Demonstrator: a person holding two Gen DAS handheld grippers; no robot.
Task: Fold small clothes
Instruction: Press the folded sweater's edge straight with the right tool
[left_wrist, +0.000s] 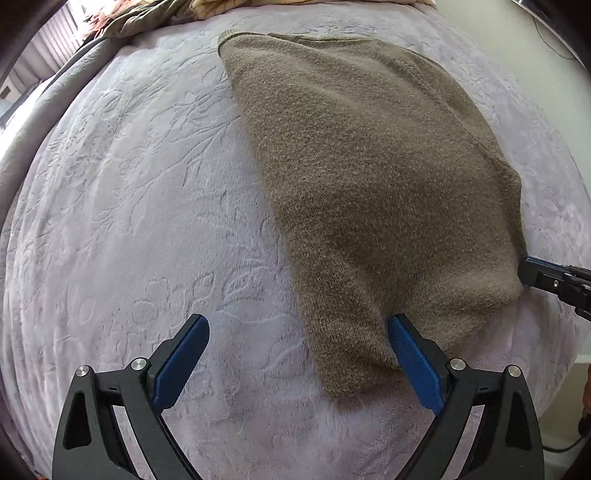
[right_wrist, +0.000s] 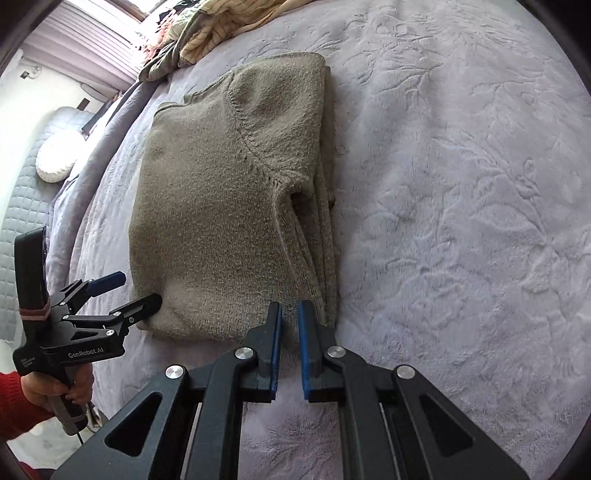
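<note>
The wide lilac plush bedspread with its embossed leaf pattern (right_wrist: 461, 166) fills almost everything here, a soft bed surface doing the job of a folding board. In the middle of it lies the olive-brown knitted sweater (right_wrist: 221, 206), already doubled lengthwise by the look of it, with layered edges stacked along its right side and a raglan seam curving across the top layer. That narrow, tidy shape suggests the sleeves are tucked in and a crosswise fold is what remains, though that is a judgement. Up at the far edge sits a heap of crumpled striped and green laundry (right_wrist: 199, 33), well apart from the work.

Now the tools. The left tool (left_wrist: 297, 354) sits at the sweater's near left corner, blue pads spread wide apart, one pad touching the knit hem, nothing gripped. The right tool (right_wrist: 290, 345) is at the near right corner, pads drawn close with a slim gap over the hem; whether fabric is pinched there, I cannot tell. Both wait at the near hem, probably to lift it together.
</note>
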